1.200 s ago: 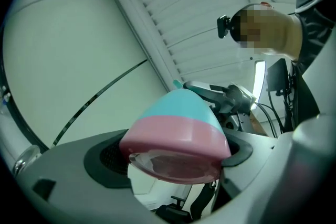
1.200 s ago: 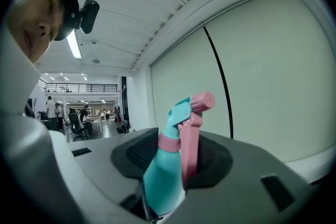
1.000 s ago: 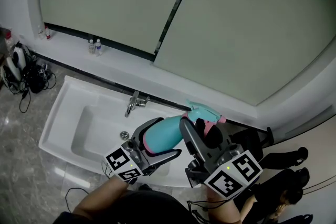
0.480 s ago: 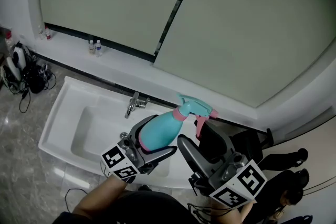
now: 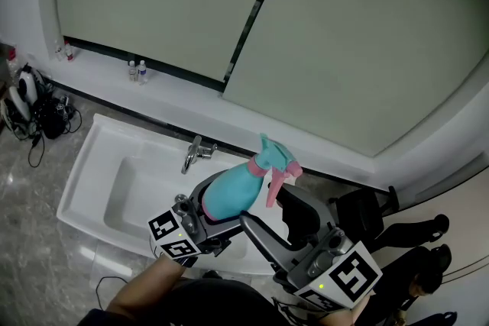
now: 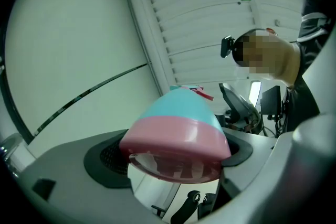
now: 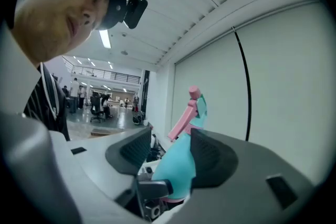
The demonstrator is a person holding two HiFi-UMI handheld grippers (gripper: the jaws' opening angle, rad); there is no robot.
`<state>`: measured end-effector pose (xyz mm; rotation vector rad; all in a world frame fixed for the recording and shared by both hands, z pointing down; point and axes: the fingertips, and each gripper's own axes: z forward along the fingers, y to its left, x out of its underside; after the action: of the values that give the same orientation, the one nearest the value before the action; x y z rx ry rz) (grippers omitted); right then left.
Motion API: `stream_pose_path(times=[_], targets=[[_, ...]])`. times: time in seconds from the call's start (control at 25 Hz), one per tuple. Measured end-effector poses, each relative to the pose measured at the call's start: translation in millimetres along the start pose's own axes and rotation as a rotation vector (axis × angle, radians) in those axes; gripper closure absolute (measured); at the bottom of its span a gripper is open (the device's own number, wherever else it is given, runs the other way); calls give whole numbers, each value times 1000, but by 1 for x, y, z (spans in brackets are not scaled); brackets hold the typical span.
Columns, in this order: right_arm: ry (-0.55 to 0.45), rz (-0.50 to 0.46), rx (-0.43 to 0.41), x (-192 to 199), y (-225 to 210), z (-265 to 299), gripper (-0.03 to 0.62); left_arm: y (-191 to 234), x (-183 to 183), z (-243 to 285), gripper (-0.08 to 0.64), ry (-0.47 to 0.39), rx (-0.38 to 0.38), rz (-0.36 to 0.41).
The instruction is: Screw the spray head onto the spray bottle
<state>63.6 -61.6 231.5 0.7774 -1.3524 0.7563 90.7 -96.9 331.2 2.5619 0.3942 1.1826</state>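
Head view, centre: the spray bottle is clamped by the left gripper. Its spray head, seated on top, is released: the jaws of the right gripper have just been opening, bottle between them unpressed. Another turn is likely intended.

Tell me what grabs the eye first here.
A turquoise plastic spray bottle with a pink base band, its turquoise-and-pink spray head already on, juts up over the white rectangular sink, clamped in the left gripper. The right gripper sits at the head end; its fingers have just been opening, the bottle between them but not pressed.
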Motion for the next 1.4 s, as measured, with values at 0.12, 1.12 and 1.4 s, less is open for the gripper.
stream_pose_path(times=[0.12, 1.12, 1.4], targets=[[-29, 81, -134, -5, 8, -9, 364, -3, -8, 0, 90, -27, 46, -52], [-383, 225, -1033, -48, 38, -40, 371, -109, 14, -5, 89, 65, 579, -471], [-314, 121, -893, -35, 31, -27, 443, -88, 17, -8, 91, 74, 516, -433]])
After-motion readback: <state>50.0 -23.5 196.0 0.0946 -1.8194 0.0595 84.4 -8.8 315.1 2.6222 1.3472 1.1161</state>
